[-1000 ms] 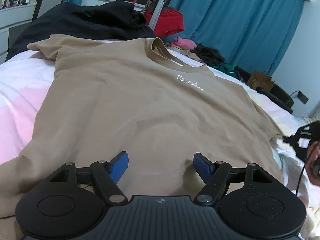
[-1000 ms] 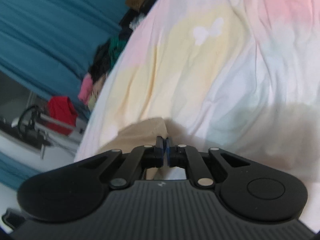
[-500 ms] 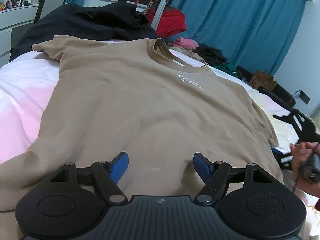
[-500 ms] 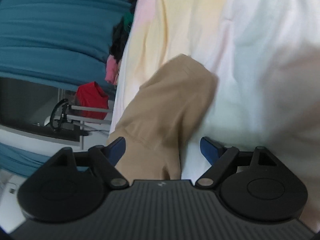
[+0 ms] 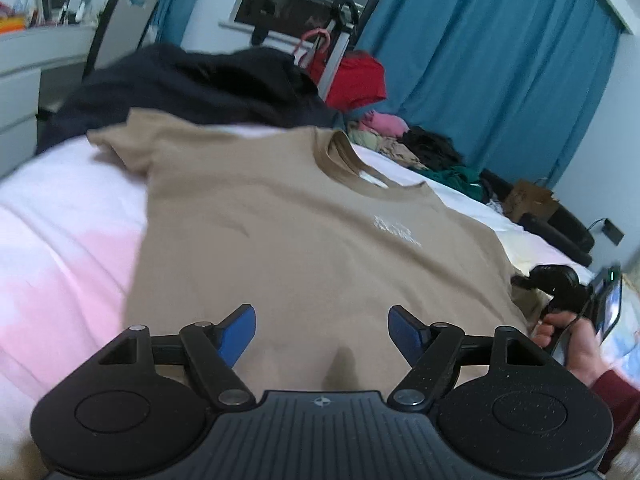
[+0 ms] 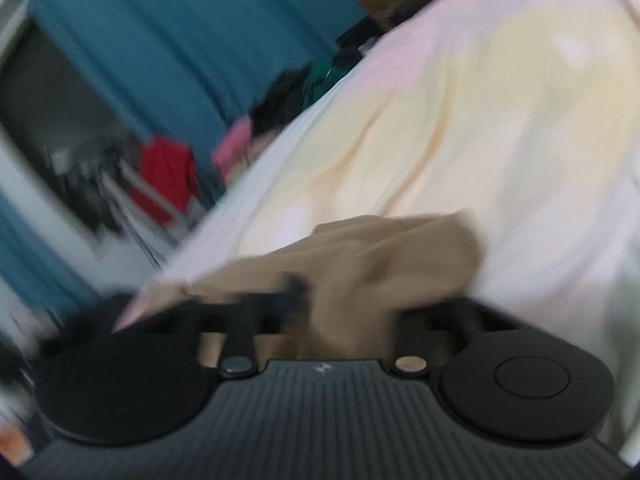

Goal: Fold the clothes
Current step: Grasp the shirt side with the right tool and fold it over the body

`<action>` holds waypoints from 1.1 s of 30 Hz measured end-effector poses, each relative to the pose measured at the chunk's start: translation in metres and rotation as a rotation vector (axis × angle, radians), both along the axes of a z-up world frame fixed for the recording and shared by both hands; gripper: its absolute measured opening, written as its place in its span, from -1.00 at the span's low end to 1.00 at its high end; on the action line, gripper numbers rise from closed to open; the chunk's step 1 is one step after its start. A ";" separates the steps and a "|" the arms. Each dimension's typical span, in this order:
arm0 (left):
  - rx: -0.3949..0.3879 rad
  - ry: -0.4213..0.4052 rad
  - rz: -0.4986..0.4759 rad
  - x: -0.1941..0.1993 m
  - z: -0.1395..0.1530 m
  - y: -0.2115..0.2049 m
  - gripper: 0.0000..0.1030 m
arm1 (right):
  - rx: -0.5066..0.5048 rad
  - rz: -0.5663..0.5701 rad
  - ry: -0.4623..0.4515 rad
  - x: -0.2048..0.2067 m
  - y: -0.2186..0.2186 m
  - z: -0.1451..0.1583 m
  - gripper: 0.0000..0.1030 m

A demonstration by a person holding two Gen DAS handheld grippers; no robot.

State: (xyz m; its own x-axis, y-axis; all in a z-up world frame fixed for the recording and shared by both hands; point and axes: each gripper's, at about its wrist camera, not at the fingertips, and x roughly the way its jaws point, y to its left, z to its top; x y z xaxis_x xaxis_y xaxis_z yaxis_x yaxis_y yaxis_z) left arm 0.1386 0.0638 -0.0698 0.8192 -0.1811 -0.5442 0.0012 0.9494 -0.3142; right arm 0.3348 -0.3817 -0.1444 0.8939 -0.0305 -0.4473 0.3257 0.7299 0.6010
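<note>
1. A soft tan T-shirt (image 5: 304, 240), ribbed collar, lies flat across the bed (image 5: 60, 240) with its pastel sheet.
2. Left gripper (image 5: 322, 326) hovers over the hem, blue pads spread wide.
3. Right gripper (image 6: 320, 300) sits at the bunched sleeve (image 6: 380, 252); blur hides its state.

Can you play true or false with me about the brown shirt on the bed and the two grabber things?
1. The tan T-shirt lies spread out on the bed. True.
2. The left gripper is pinching the shirt. False: its blue fingers stand wide apart above the cloth.
3. A red garment hangs beyond the bed, in front of the blue curtains. True.
4. The shirt's collar points towards the left gripper. False: it lies at the far end, away from it.
5. The right gripper is over bare sheet only. False: tan cloth is bunched at its fingers, though the blur hides whether it is shut.
</note>
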 end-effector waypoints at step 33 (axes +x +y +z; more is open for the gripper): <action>0.089 0.028 0.086 0.001 0.012 0.069 0.52 | -0.467 0.532 -0.031 0.046 0.264 0.100 1.00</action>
